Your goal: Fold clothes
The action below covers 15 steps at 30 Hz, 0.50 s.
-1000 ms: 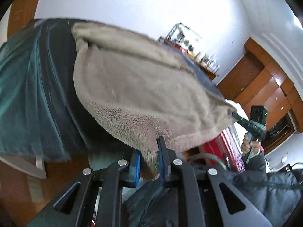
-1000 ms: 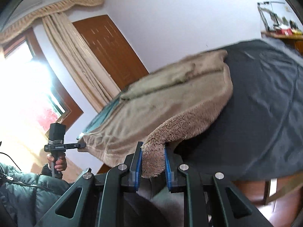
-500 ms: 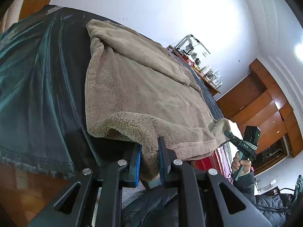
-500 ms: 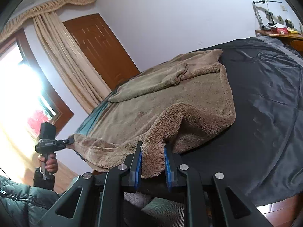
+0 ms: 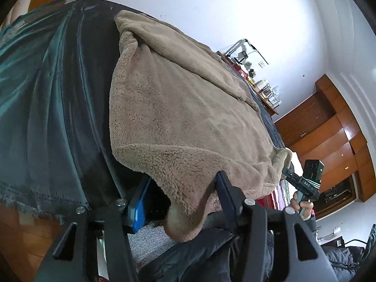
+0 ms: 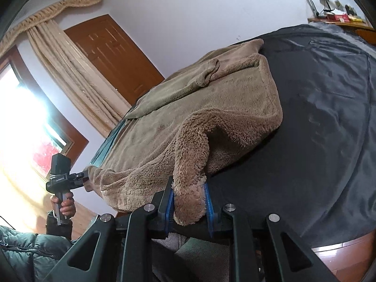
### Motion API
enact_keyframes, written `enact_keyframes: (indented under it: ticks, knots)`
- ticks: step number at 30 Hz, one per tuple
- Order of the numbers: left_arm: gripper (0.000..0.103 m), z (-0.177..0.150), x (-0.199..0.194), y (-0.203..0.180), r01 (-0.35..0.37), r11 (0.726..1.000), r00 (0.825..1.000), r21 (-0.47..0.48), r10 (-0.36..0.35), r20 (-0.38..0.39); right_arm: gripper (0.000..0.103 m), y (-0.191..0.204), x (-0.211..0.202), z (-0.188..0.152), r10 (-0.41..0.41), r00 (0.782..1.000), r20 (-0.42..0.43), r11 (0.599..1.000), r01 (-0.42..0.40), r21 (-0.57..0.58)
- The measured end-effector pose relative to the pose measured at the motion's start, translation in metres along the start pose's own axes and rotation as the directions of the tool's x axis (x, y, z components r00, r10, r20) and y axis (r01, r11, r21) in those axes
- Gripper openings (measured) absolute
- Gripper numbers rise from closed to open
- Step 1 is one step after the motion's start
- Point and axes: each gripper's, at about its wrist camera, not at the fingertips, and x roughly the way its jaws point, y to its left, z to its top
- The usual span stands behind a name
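Observation:
A tan fleece garment [image 5: 178, 108] lies spread on a dark cloth-covered table [image 5: 58, 108]. My left gripper [image 5: 182, 188] has its jaws wide apart; one near corner of the fleece hangs loose between them. My right gripper [image 6: 189, 202] is shut on the other near corner of the fleece garment [image 6: 206, 117], holding it at the table's front edge. The right gripper shows in the left wrist view [image 5: 287, 172] at the garment's far corner. The left gripper shows in the right wrist view [image 6: 85, 176] at the opposite corner.
The dark table cloth [image 6: 329, 129] extends to the right of the garment. A wooden door [image 6: 112, 54] and a curtain [image 6: 70, 70] stand behind. A wooden cabinet [image 5: 329, 145] and a cluttered shelf [image 5: 253, 75] are at the far side. The person's dark jacket [image 5: 235, 253] is below.
The garment has been lowered and laid flat on the table. My left gripper has opened and let go of its corner. My right gripper's jaws have widened a little but still hold fleece.

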Motion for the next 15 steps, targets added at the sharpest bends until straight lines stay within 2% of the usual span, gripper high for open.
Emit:
enact_keyframes:
  ticks: [5,12,15]
  knots:
    - [0.058,-0.0059,0.0020,-0.0025,0.005,1.000,1.000,0.014,-0.005,-0.012,0.030,-0.0053,0.0010,-0.0031,0.019,1.000,-0.010,0.999,-0.018,0.026]
    - [0.058,-0.0082,0.0017,-0.0007,0.013,1.000,1.000,0.007,-0.013,-0.012,0.030,-0.0064,-0.0004,-0.0039,0.049,0.999,-0.001,0.998,-0.049,0.036]
    - [0.058,-0.0080,0.0014,0.0006,0.015,1.000,1.000,0.003,-0.015,-0.012,0.030,-0.0073,-0.0028,-0.0026,0.086,0.996,0.017,0.995,-0.087,0.046]
